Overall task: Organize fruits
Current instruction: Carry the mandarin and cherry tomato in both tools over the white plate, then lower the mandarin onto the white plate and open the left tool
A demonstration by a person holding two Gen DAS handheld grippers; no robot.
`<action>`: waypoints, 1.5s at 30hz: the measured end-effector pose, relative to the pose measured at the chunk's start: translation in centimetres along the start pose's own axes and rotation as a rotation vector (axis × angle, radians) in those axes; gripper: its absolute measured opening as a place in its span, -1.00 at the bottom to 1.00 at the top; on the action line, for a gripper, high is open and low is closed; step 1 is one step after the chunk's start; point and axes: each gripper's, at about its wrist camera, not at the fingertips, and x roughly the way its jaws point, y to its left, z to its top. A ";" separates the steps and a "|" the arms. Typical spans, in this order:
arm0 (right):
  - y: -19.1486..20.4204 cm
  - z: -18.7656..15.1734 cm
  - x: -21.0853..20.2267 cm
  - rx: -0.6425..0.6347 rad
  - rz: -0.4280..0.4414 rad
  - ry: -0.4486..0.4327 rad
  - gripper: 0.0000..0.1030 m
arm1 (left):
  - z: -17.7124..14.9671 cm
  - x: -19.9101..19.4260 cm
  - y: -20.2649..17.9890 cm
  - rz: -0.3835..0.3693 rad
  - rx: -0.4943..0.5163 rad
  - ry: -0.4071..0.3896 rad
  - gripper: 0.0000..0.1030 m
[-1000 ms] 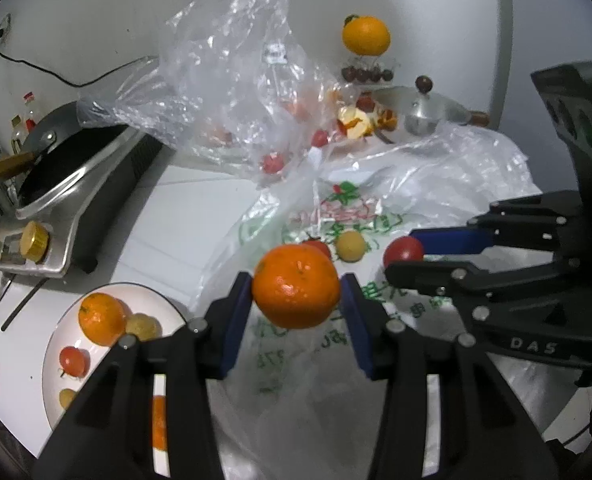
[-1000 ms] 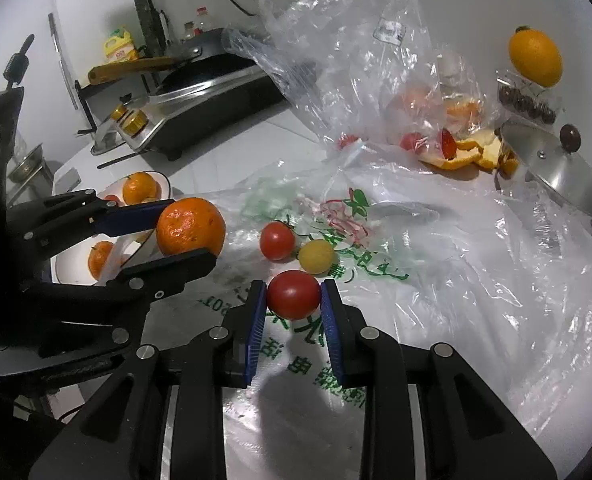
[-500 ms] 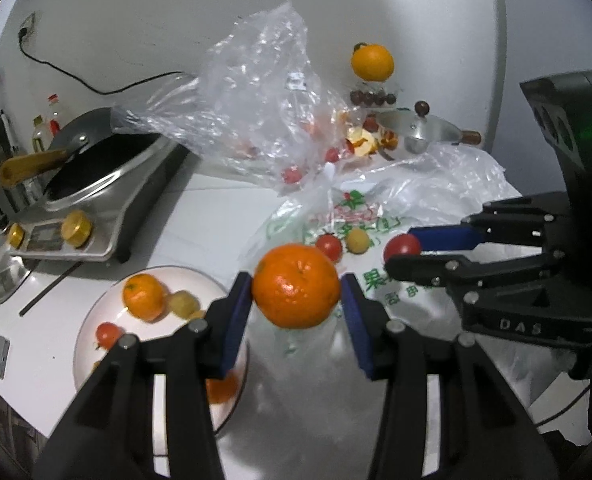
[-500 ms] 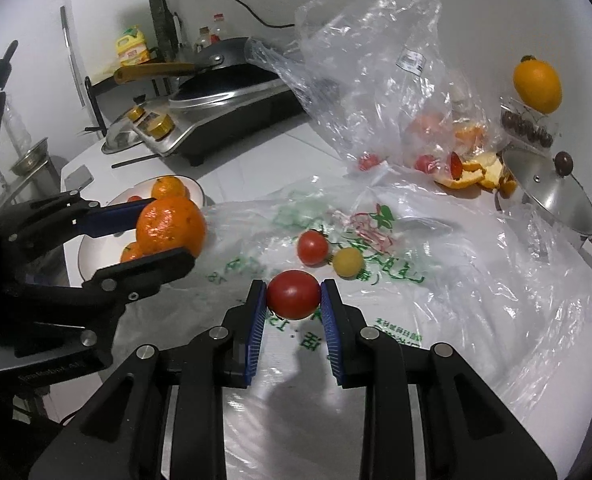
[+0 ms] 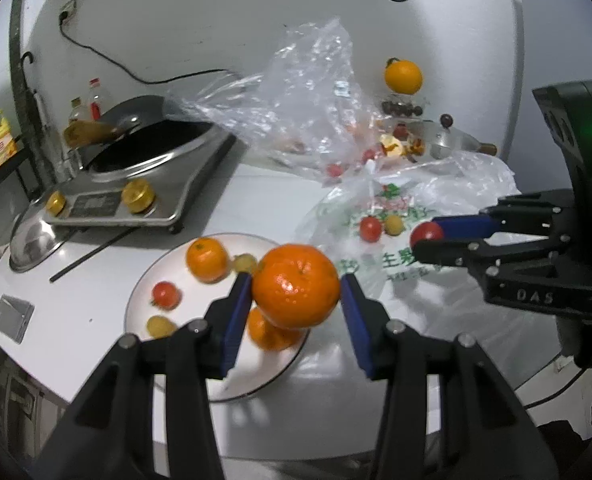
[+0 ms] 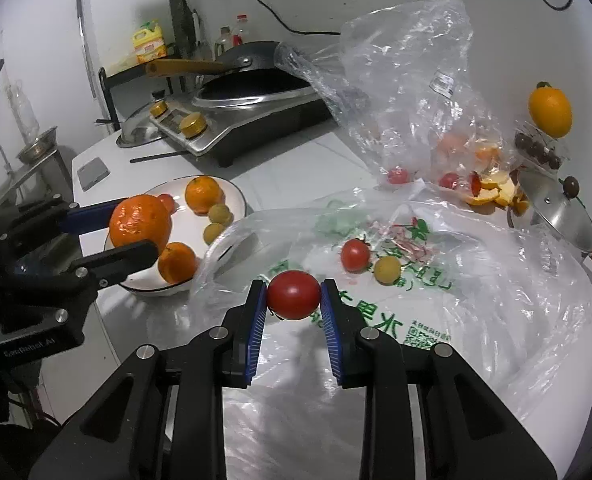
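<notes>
Left tool (image 5: pixel 296 296) around glossy, dimpled orange (image 5: pixel 295 285)

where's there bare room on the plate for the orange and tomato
The white plate has bare room in its middle, between the far orange, the small yellow fruits and the near orange; in the left wrist view its near rim is bare too. The printed bag is free near the right gripper; the clear bag corner is crowded.

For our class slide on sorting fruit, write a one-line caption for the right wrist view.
Right gripper grips a red tomato above the plastic bag; left gripper carries an orange over the plate.
</notes>
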 end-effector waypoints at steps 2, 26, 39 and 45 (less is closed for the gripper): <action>0.4 0.0 0.0 -0.005 0.001 0.001 -0.42 | -0.4 -0.3 0.6 0.010 -0.009 0.002 -0.10; 2.6 0.0 0.5 -0.023 -0.003 0.019 -0.42 | -4.0 2.3 5.0 0.050 -0.081 0.101 -0.10; 2.2 0.0 1.2 -0.011 -0.011 0.034 -0.42 | -4.2 4.3 5.3 0.018 -0.103 0.158 -0.08; 2.0 -0.1 1.4 -0.007 -0.017 0.038 -0.42 | -4.3 4.1 5.4 0.005 -0.109 0.158 -0.08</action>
